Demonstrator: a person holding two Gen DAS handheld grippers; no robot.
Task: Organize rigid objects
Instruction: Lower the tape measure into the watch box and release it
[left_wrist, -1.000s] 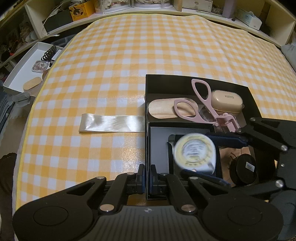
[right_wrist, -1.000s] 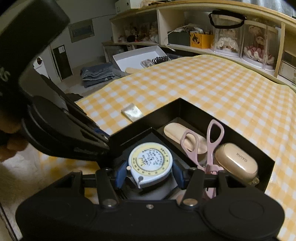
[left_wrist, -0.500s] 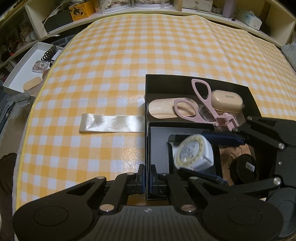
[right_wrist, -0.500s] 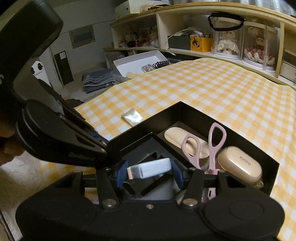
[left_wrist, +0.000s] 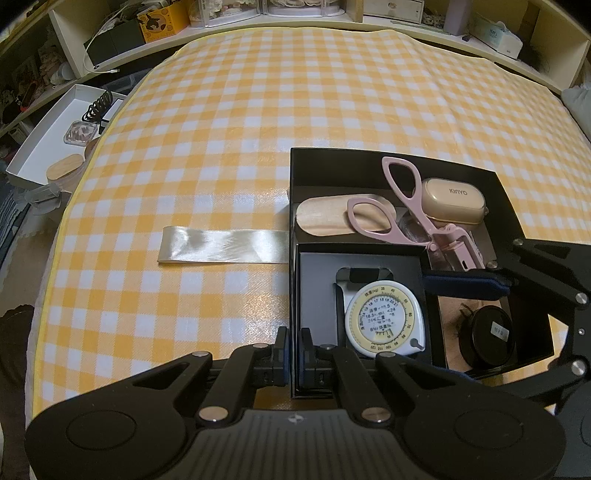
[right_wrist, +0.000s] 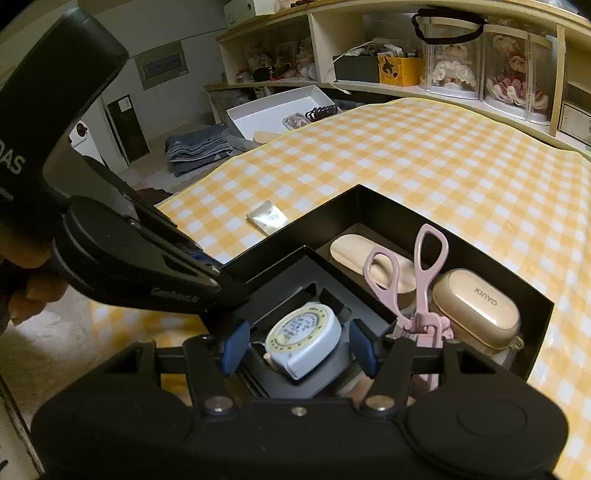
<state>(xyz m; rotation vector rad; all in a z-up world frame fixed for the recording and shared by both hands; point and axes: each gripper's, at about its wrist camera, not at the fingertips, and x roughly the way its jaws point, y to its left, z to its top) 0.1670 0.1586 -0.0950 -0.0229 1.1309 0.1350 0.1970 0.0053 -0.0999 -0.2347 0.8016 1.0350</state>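
Right tongs (right_wrist: 297, 350) just opened, dropping tape measure (left_wrist: 384, 324) into tray (left_wrist: 317, 273).

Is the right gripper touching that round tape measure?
Apart. The right wrist view shows the right gripper with jaws just opened, gaps beside the tape measure.

A: What can't you make out?
B: The print on the tape measure (left_wrist: 383, 320) dial is too small to read. The pink scissors (right_wrist: 419, 291) hide their blades behind the right gripper (right_wrist: 297, 349).
A: Anything else?
B: The round black case (left_wrist: 489, 336) (label unreadable) is partly covered by that gripper's arm.
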